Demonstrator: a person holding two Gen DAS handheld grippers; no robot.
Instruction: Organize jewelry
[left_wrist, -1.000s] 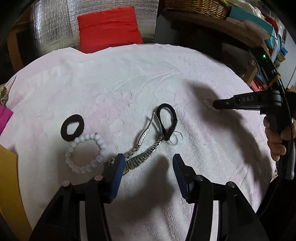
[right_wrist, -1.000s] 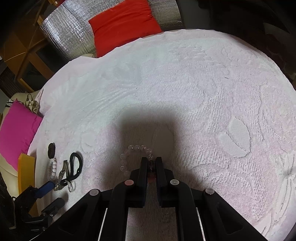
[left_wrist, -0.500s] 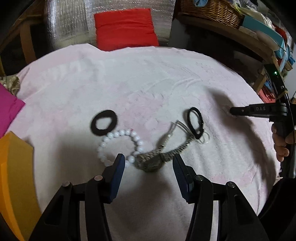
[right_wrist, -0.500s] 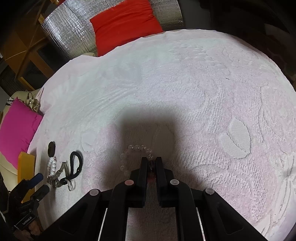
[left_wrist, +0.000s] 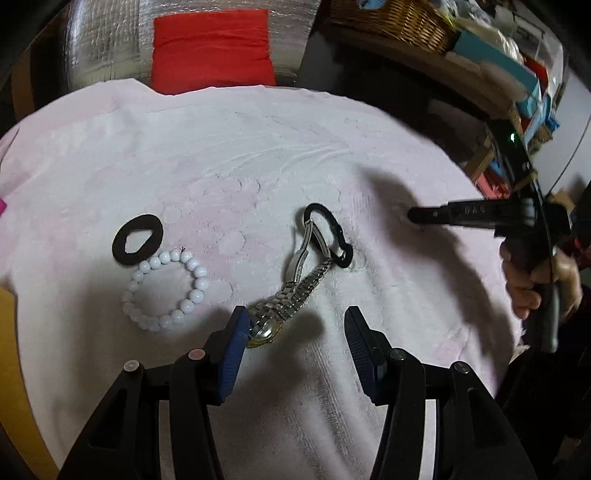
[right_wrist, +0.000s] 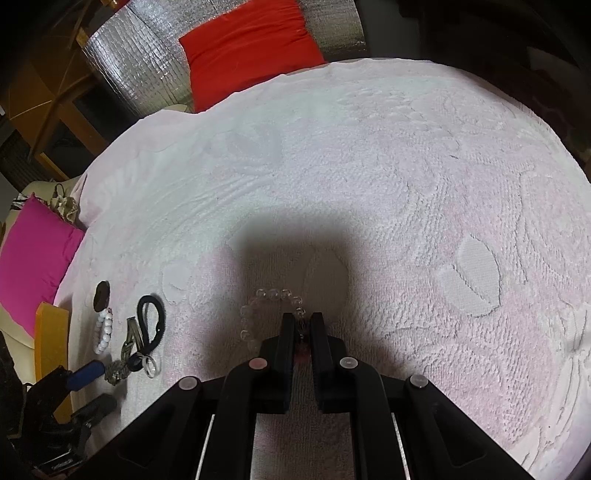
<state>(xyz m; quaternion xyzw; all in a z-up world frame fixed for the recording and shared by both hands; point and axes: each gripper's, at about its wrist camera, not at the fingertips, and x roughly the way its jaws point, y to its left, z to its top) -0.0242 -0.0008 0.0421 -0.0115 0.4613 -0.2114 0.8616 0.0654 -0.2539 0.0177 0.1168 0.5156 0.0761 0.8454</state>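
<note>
Setting: lived-in home room; pale pink textured towel (right_wrist: 369, 155) spread as work surface; red cushion (right_wrist: 251, 48) and magenta cushion (right_wrist: 33, 266) at its edge; wicker basket (left_wrist: 391, 18) and stacked boxes (left_wrist: 517, 81) on cluttered wooden shelving (left_wrist: 424, 62).

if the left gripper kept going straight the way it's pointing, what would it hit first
Probably the metal watch: the open left gripper has it just ahead, its face beside the left blue finger. Past it lies the watch band, then the black hair tie. Depth is uncertain.
</note>
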